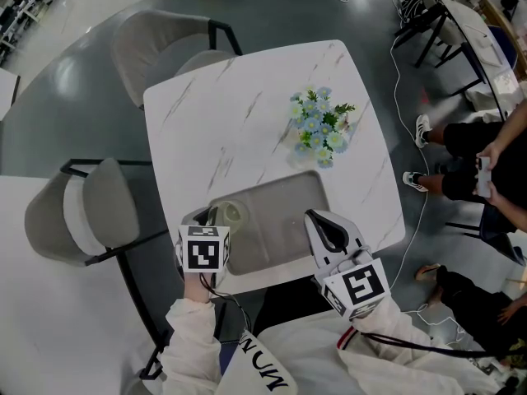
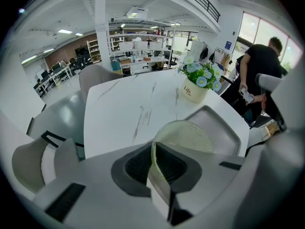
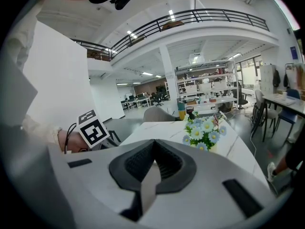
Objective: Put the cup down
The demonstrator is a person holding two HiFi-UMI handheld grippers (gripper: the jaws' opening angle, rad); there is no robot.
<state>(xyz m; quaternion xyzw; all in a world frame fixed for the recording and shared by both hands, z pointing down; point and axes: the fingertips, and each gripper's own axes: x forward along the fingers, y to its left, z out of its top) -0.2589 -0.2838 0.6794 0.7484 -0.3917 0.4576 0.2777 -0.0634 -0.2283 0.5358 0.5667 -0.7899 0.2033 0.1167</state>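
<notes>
left tongs [image 1: 216, 217] clamped on rim of pale cup [image 1: 234, 213] (mouth facing tongs, axis pointing away over tray [image 1: 288, 208]), right tongs [image 1: 319, 219] closed, empty

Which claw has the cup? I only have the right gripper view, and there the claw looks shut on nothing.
Observer: The left claw. In the left gripper view its jaws pinch the wall of a pale green cup.
Operator: Where is the cup over the table?
Observer: In the head view it is over the near left corner of a grey tray. I cannot tell whether it touches the tray.
Operator: And where is my claw relative to it?
Observer: The right claw is over the tray's right side, apart from the cup.
</notes>
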